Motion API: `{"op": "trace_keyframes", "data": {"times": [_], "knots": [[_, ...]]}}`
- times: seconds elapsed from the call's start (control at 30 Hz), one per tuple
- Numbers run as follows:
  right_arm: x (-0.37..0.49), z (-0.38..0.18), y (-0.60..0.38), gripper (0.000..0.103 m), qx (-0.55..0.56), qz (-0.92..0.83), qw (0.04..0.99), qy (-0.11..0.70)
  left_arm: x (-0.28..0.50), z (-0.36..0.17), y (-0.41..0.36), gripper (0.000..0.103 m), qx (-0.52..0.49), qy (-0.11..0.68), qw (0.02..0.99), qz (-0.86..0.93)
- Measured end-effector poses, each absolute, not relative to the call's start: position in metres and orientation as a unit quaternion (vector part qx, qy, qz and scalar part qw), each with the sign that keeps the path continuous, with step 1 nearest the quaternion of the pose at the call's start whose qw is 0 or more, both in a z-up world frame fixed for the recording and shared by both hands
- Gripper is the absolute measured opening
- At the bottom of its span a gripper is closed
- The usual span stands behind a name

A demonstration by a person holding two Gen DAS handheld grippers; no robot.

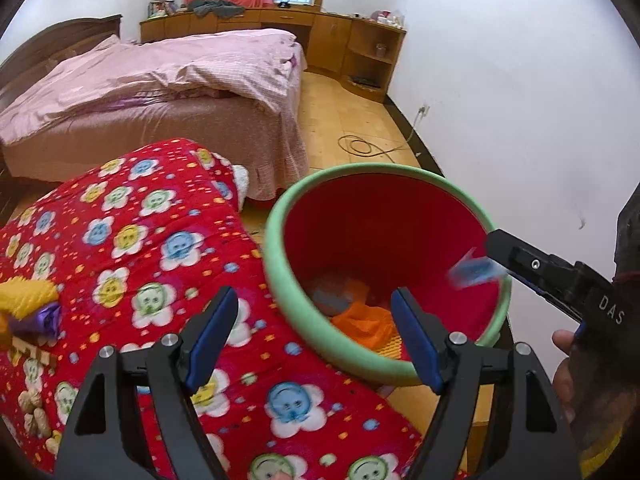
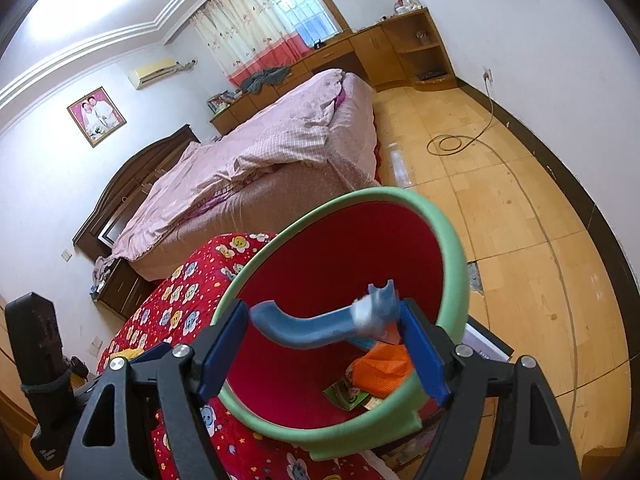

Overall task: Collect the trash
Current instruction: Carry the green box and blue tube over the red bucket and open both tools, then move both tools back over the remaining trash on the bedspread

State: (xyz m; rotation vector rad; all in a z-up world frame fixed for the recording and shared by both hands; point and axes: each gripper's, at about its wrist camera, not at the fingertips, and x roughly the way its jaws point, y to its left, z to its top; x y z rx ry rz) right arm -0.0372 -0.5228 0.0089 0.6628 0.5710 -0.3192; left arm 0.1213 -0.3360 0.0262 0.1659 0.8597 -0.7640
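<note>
Reading "DAS": right gripper casing.

Blue scrap over the bin is motion-blurred, identity unclear.

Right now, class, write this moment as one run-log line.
left gripper: open, empty | right gripper: open over bin | blue wrapper: between its fingers, blurred | in bin: orange scrap
</note>
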Motion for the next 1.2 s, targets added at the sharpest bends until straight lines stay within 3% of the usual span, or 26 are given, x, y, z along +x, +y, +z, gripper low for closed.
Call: {"op": "trace_keyframes", "data": {"times": [0.1,1.2], "knots": [[-0.036,0.010,-0.520,0.088,0.320,-0.154,0.893,0.276,0.122,0.029,-0.325,0.078,0.074,0.405,0.842,-0.349],[-0.001,0.030,-0.424,0.088,0.288,-0.087,0.907,0.295,0.172,0.047,-0.143,0.078,0.014,0.402,0.897,-0.183]]}}
